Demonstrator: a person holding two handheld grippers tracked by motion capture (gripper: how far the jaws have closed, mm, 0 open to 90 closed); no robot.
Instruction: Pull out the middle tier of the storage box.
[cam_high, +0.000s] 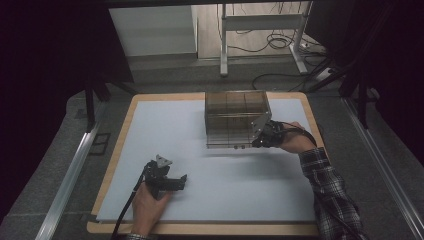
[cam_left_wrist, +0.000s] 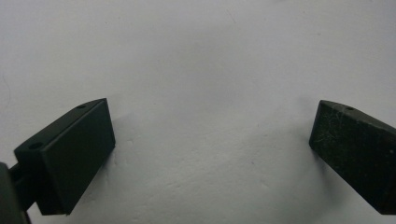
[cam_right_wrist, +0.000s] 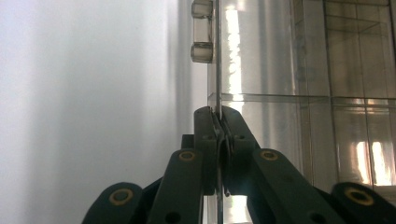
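— Where's the box?

— The clear compartment box (cam_high: 237, 119) sits at the far side of the white mat (cam_high: 210, 170). My right gripper (cam_right_wrist: 218, 122) pinches 1 thin wall, jaws nearly together, probably to drag it.

— The left gripper (cam_high: 175, 181)?

— Resting, jaws wide, empty.

The left gripper (cam_high: 181, 180) is matte black, with a grey three-cornered plate (cam_high: 163, 161) at its 12 o'clock and a black cable (cam_high: 127, 202) trailing off toward 7 o'clock. Up close, its pads (cam_left_wrist: 77, 156) are flat dark blocks with small screw holes on their top edges. The right gripper (cam_right_wrist: 218, 122) is black too, built of linked bars with brass-coloured rivets (cam_right_wrist: 187, 156). The person's right arm wears a dark plaid sleeve (cam_high: 327, 192).
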